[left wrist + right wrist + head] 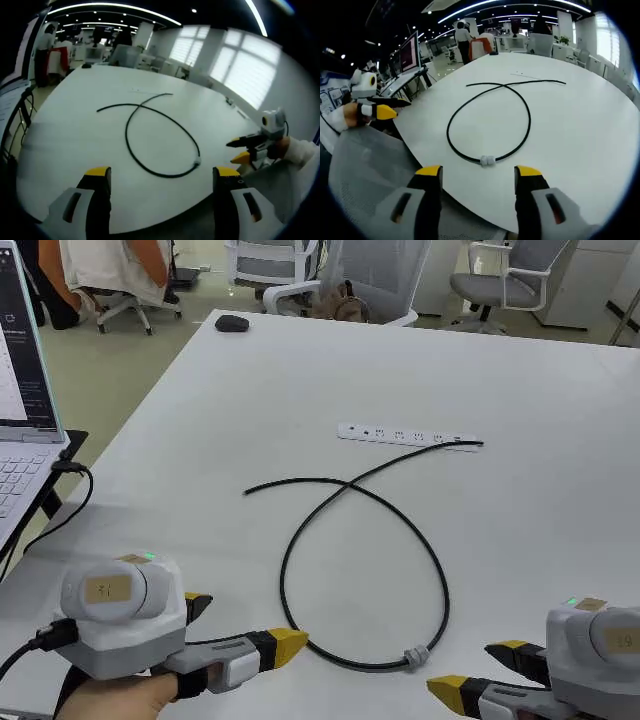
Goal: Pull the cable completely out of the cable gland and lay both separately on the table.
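White table (250,390), a black round cable (345,483) lying on it in one big loop that crosses itself at the loop's 12 o'clock. One free end trails off toward 9 o'clock. The other runs toward 2 o'clock and reaches the end of a white power strip (408,436).

Small grey cable gland (416,656) is threaded on the cable at about 5 o'clock of the loop, resting on the tabletop near the front edge. Same cable (527,115) and gland (487,160) show in the right gripper view, the gland just ahead of the jaws.

Left gripper (250,622): yellow-tipped jaws spread wide with nothing between them, at 7 o'clock of the loop and clear of the cable. Its own view has the jaws (162,172) parted the same way, loop (127,135) and gland (197,162) ahead.

Right gripper (470,665): jaws also well apart and empty, at 4 o'clock from the gland, near it but not touching.

Black computer mouse (232,323) at the table's far edge, 11 o'clock. Open laptop (15,440) at 9 o'clock, beside the table.
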A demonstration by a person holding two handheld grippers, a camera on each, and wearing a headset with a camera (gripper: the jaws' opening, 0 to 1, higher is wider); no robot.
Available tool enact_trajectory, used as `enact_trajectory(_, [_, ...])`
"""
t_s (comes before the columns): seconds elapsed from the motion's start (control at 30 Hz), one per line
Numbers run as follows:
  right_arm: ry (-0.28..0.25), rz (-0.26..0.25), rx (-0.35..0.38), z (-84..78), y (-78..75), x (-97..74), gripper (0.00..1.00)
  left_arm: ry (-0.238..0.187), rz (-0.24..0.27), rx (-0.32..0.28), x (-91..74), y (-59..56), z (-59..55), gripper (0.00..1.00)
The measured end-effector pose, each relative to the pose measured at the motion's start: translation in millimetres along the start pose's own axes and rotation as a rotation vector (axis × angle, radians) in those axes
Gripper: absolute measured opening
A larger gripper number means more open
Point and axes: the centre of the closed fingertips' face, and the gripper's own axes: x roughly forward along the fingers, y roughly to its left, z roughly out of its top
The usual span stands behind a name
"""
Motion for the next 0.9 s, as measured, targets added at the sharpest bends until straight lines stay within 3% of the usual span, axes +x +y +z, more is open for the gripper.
enact_trajectory(0.9, [0.006,0.001,-0.007,0.3,1.8,0.9,0.6,-0.02,-0.005,-0.027,-0.8,2.8,2.4,0.83])
